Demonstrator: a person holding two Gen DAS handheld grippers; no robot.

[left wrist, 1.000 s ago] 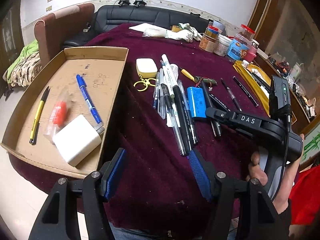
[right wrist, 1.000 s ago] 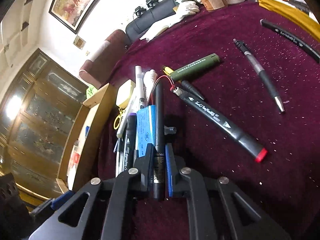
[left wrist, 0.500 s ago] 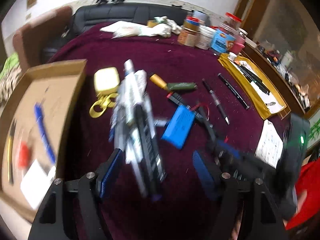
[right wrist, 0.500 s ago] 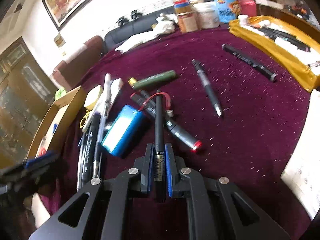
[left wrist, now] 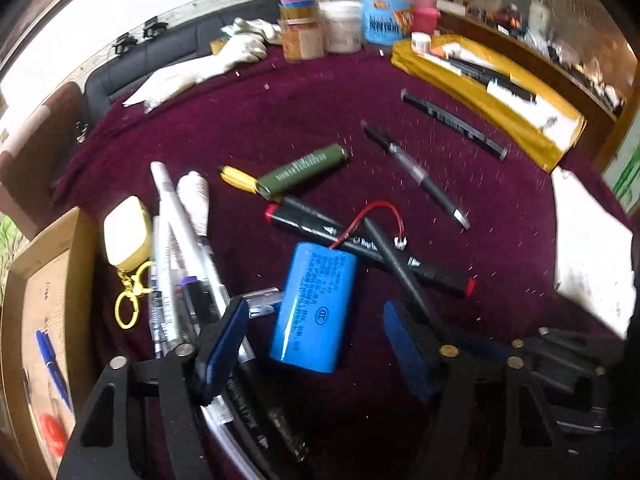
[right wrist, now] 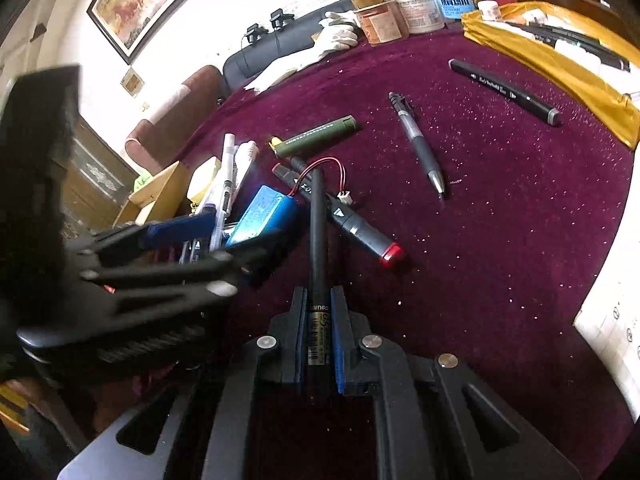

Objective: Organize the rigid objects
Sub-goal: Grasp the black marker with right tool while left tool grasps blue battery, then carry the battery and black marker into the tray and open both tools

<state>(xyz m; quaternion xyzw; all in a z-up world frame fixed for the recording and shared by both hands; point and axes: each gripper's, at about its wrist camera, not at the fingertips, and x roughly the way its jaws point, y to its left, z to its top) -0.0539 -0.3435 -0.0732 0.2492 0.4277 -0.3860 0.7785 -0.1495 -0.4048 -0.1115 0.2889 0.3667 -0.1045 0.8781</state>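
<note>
Round table under a maroon velvet cloth [left wrist: 280, 120]. Mid-table: blue cylindrical battery pack [left wrist: 314, 304], olive-green tube [left wrist: 304, 170], black red-capped marker [left wrist: 372, 248]. Left edge: cardboard tray [left wrist: 44, 280]. Far edge: jars [left wrist: 344, 26], white gloves [left wrist: 244, 46]. Right edge: yellow cloth [left wrist: 480, 96].

Tabletop [left wrist: 280, 120] cloth: deep maroon, flecked white; battery pack [left wrist: 312, 308] between the left fingers [left wrist: 224, 336]: bright blue with dark print, red lead; finger pads: blue on black; pen [right wrist: 318, 240] in the right fingers [right wrist: 340, 344]: black, gold label; marker [left wrist: 368, 248] beyond: black, red ends; case [left wrist: 302, 174] beyond: olive green.
</note>
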